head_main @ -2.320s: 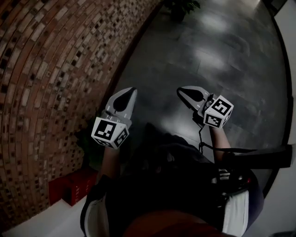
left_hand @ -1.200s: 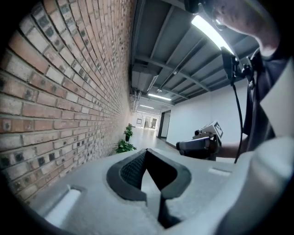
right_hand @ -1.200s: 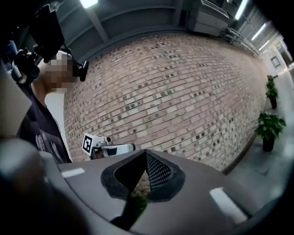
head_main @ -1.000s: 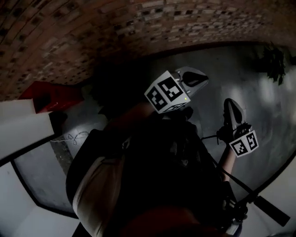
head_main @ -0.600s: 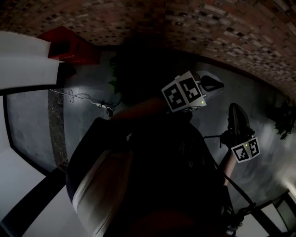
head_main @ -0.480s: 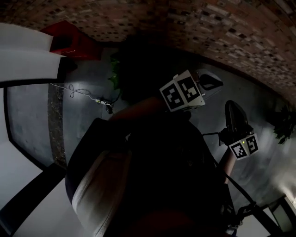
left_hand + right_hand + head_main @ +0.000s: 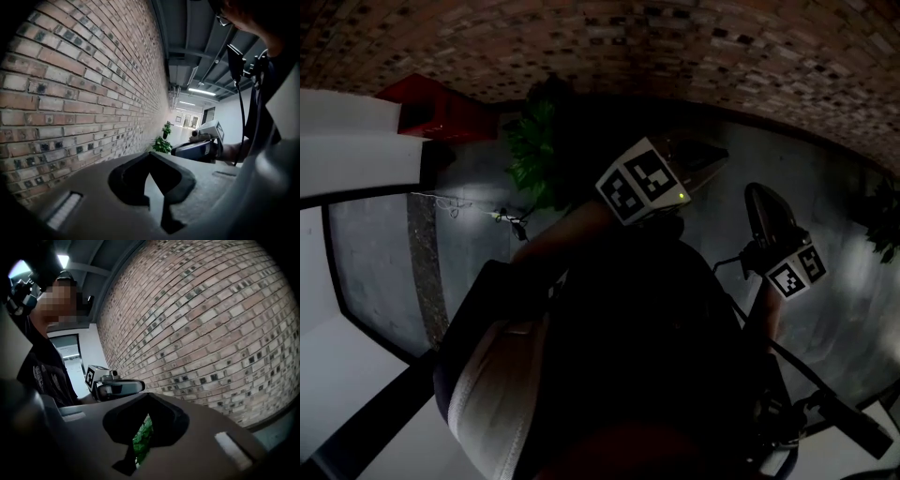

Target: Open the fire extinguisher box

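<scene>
Far over on the left of the head view, the red fire extinguisher box (image 7: pixel 431 105) sits on the floor (image 7: pixel 469 253) at the foot of the brick wall (image 7: pixel 675 47), just beside a white ledge (image 7: pixel 347 141); whether its lid is up or down is too dim to tell; it is well apart from both of your grippers. Right of it a thin cable (image 7: pixel 455 204) lies loose on the dark floor; next comes a green plant (image 7: pixel 530 155) against the wall; your own dark torso (image 7: pixel 637 356) fills the middle below. Then your left gripper (image 7: pixel 712 152) points toward the wall, its marker cube (image 7: pixel 642 183) turned up to the camera; in the left gripper view its jaws are pressed together at the tips with nothing between them, and the brick wall runs along the left. Further right, your right gripper (image 7: pixel 757 192) is held near the left one without touching it; in the right gripper view its jaws likewise meet at the tips and grasp nothing; green leaves show through the gap below the tips. A second plant (image 7: pixel 886 225) stands at the far right edge.
</scene>
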`<state>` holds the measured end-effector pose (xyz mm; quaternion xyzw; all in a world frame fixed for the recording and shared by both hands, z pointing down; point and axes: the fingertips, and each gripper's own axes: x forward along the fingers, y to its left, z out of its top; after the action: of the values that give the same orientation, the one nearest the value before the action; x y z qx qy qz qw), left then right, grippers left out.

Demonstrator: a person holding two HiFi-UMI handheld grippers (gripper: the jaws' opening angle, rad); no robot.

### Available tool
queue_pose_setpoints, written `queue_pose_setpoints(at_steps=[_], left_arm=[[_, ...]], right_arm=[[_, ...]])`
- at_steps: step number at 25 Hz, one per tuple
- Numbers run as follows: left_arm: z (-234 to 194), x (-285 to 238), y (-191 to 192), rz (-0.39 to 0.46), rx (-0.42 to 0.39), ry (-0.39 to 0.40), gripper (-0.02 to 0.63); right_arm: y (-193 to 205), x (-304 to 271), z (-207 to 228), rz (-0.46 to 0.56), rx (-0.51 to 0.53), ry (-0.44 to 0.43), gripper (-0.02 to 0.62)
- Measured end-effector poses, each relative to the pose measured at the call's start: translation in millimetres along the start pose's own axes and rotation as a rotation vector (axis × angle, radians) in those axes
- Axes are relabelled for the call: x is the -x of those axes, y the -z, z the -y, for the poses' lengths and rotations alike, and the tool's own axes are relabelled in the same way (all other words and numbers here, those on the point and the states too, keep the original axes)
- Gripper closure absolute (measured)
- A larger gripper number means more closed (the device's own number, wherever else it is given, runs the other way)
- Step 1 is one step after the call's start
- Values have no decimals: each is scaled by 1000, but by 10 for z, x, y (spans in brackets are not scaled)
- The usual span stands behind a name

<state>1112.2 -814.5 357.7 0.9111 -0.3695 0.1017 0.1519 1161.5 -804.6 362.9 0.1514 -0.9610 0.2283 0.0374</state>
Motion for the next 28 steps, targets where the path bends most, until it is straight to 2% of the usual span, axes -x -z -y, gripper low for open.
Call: queue_pose_setpoints(at_steps=[5, 11, 16, 23, 28], left_arm=[[157, -264, -43, -19, -14, -41, 607], [429, -532, -122, -39, -50, 5, 607], [679, -706, -212, -45, -64, -9, 607], [960, -949, -316, -59, -95, -23, 607], [1135, -1108, -309, -91, -119, -4, 607]], right_arm=[[-91, 287, 217, 45, -25, -37, 595], [-86, 654, 398, 92, -55, 10, 595], [-138, 946, 513, 152, -136, -21, 595], [-246, 1322, 590, 170, -127, -60, 595], [-242, 1563, 709, 221, -188, -62, 595]])
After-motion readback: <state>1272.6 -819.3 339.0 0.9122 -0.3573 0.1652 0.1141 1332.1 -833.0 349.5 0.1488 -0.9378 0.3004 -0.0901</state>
